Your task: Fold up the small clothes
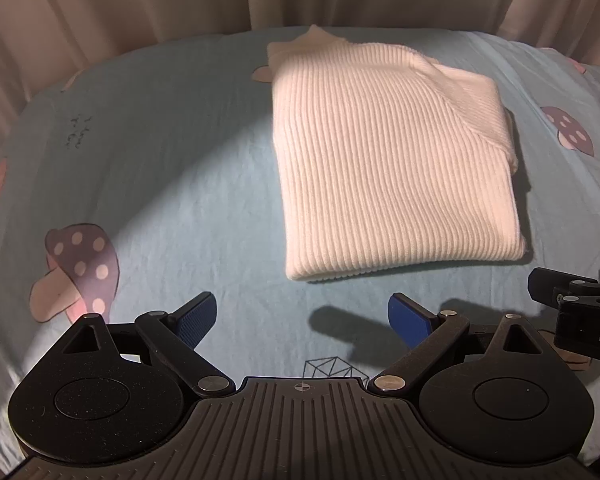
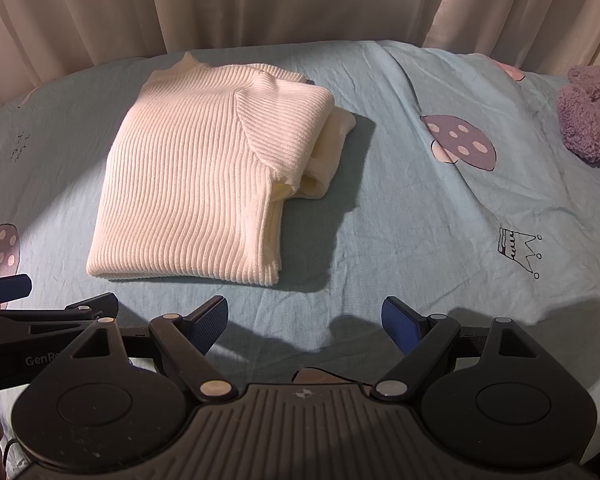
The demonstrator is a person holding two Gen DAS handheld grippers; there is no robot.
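Folded white ribbed sweater (image 2: 196, 176), flat

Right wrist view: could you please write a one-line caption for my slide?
Folded white sweater lies on a blue bedsheet; the open right gripper hovers in front, empty.

Folded sweater (image 2: 204, 172) on bedsheet (image 2: 420, 208), plush toy (image 2: 592, 116) right, curtain (image 2: 300, 0) behind

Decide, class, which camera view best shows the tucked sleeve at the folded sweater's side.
The right wrist view: the sleeve bulges out from under the sweater, its layers visible. In the left wrist view, only a thin strip of the sleeve peeks past the sweater's far edge.
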